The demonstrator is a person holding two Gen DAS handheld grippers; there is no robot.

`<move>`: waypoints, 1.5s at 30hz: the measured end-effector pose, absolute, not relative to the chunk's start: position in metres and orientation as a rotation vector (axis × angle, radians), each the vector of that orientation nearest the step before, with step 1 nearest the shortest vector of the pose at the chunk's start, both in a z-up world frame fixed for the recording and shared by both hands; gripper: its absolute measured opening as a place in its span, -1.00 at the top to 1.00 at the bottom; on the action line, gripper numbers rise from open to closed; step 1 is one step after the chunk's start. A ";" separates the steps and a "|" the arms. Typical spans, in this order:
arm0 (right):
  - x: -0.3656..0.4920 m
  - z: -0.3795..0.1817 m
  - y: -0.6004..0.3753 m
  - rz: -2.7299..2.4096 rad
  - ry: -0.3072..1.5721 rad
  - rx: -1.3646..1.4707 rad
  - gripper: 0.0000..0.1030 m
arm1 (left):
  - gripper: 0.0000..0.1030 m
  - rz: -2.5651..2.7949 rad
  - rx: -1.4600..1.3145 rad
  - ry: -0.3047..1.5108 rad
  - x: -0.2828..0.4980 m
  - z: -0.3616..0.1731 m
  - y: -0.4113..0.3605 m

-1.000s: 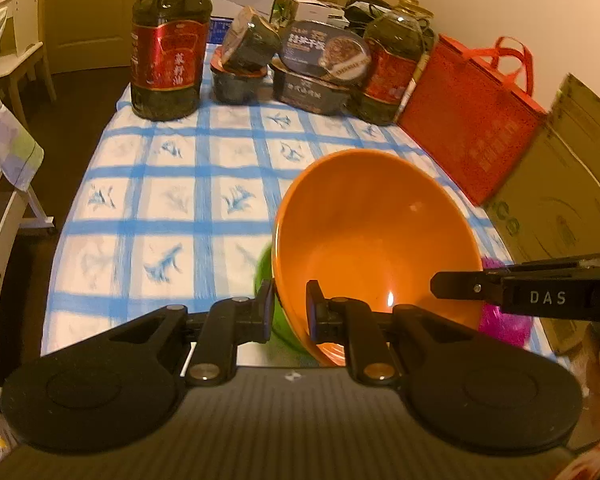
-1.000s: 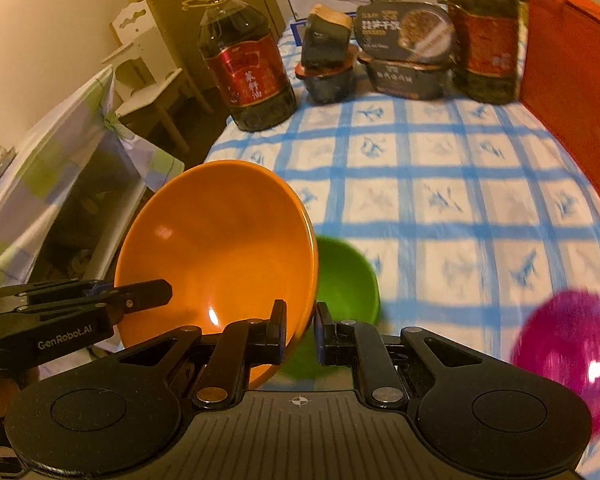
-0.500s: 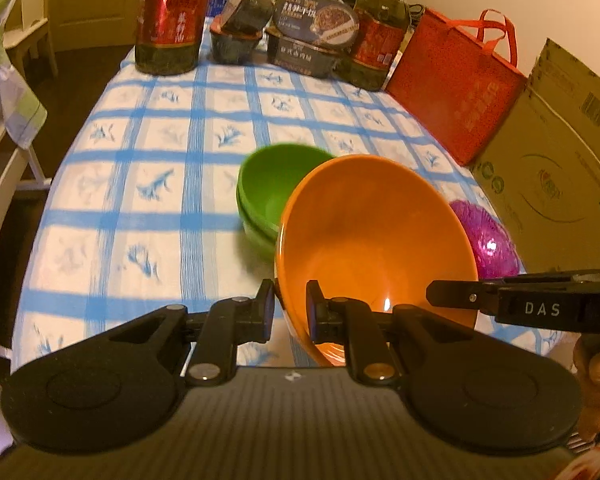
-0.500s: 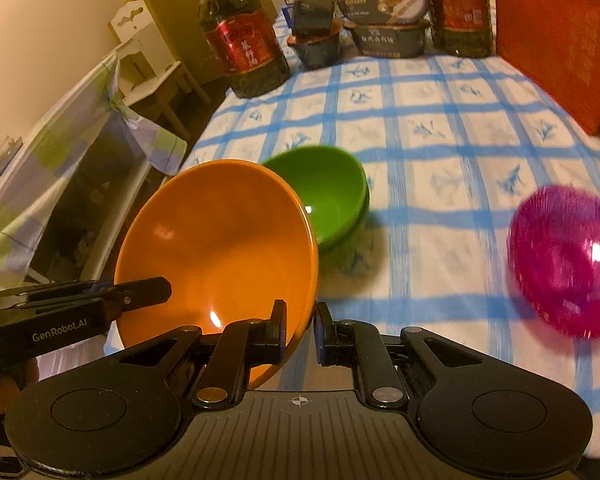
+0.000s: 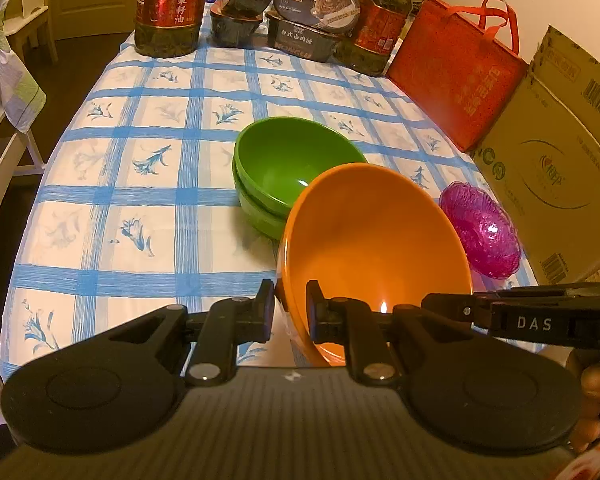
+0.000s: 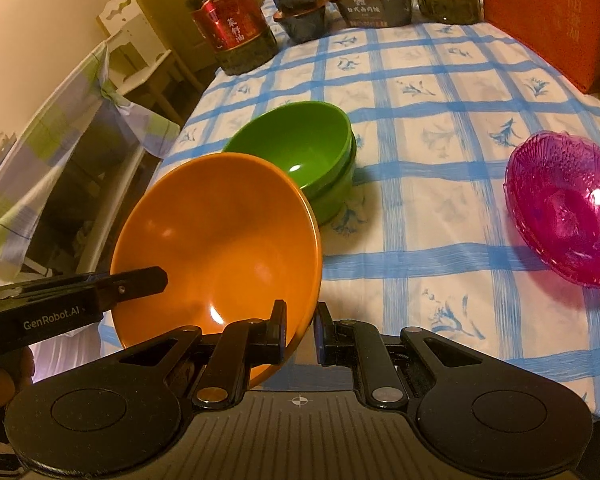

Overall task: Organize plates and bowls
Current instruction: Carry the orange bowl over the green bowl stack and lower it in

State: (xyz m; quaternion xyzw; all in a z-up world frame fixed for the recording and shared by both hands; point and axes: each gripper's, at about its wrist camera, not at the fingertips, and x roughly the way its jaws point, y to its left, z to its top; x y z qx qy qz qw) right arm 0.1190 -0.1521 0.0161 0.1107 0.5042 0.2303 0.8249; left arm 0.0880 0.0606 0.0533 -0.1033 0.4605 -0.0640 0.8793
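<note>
An orange bowl [image 5: 374,240] is held up above the near edge of the table, tilted. My left gripper [image 5: 290,308] is shut on its left rim and my right gripper [image 6: 300,326] is shut on its right rim; the bowl also shows in the right wrist view [image 6: 220,240]. Two stacked green bowls [image 5: 288,168] stand on the checked cloth just beyond it, also in the right wrist view [image 6: 300,152]. A pink glass bowl [image 5: 482,230] sits at the right, also in the right wrist view [image 6: 564,204].
Two large oil bottles [image 5: 168,4], [image 5: 378,36] and stacked food containers [image 5: 304,28] stand at the table's far end. A red bag [image 5: 456,68] and a cardboard box [image 5: 556,152] line the right edge. A chair with cloth [image 6: 72,148] stands at the left.
Both grippers with the orange bowl have drawn back toward the near edge, so the green bowls and the pink bowl lie farther ahead. Both grips are unchanged.
</note>
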 end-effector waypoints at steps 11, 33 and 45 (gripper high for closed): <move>0.132 0.034 -0.150 0.495 1.044 0.217 0.74 | 0.73 -0.136 -0.222 0.943 0.097 0.061 0.064; 0.236 0.047 -0.129 0.510 1.023 0.173 0.74 | 0.73 -0.113 -0.216 0.948 0.193 0.066 0.080; 0.281 0.007 -0.116 0.486 1.090 0.128 0.74 | 0.73 -0.101 -0.197 1.013 0.237 0.026 0.084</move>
